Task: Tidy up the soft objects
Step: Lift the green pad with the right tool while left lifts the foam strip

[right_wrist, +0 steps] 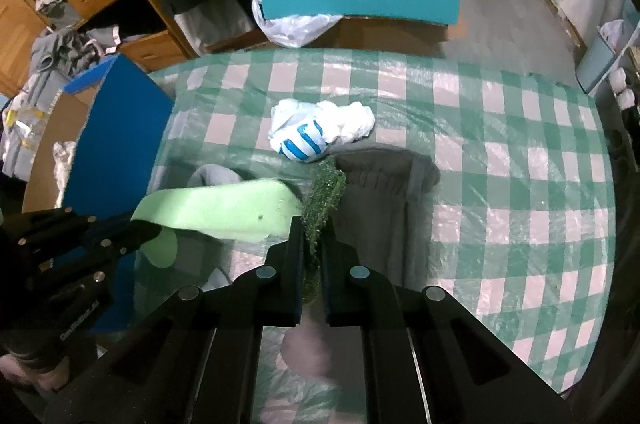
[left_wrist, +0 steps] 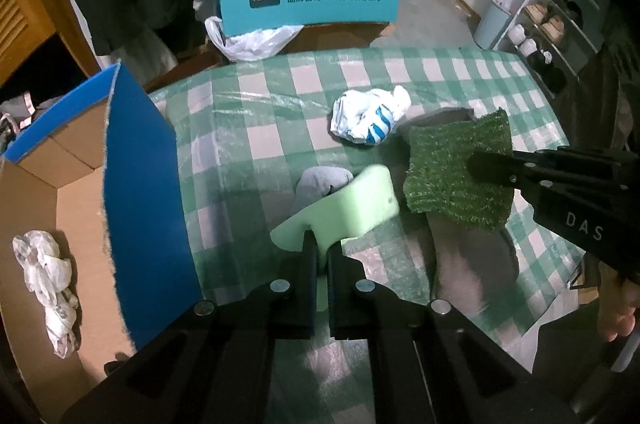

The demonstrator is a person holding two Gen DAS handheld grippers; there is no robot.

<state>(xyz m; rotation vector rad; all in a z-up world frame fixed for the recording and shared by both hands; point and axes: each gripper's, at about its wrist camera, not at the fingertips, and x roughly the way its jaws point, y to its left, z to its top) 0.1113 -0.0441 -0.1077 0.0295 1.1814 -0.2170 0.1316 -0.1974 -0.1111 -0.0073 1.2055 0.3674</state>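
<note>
Two soft things are in my grip at once. My left gripper [left_wrist: 320, 244] is clamped on the edge of the pale green foam pad [left_wrist: 352, 200], which hangs tilted above the table, and my right gripper [right_wrist: 311, 244] is pinched tight on the dark green turf patch [right_wrist: 324, 196], seen edge-on between its fingers in the right wrist view.

One item looks already sorted: a crumpled white plastic bag [left_wrist: 48, 280] lies on the floor of the open cardboard box [left_wrist: 80, 192] with the blue flap, just beside the checked tablecloth [left_wrist: 440, 72] on my left.

Several things are left, by my reckoning. The blue-and-white striped bag [right_wrist: 316, 132] sits crumpled near the middle of the table, a grey sock [left_wrist: 320, 184] lies under the foam, and a grey-brown garment [right_wrist: 380, 192] is spread flat beneath the turf. So I judge the job well short of half done, with these two pieces to box next.
</note>
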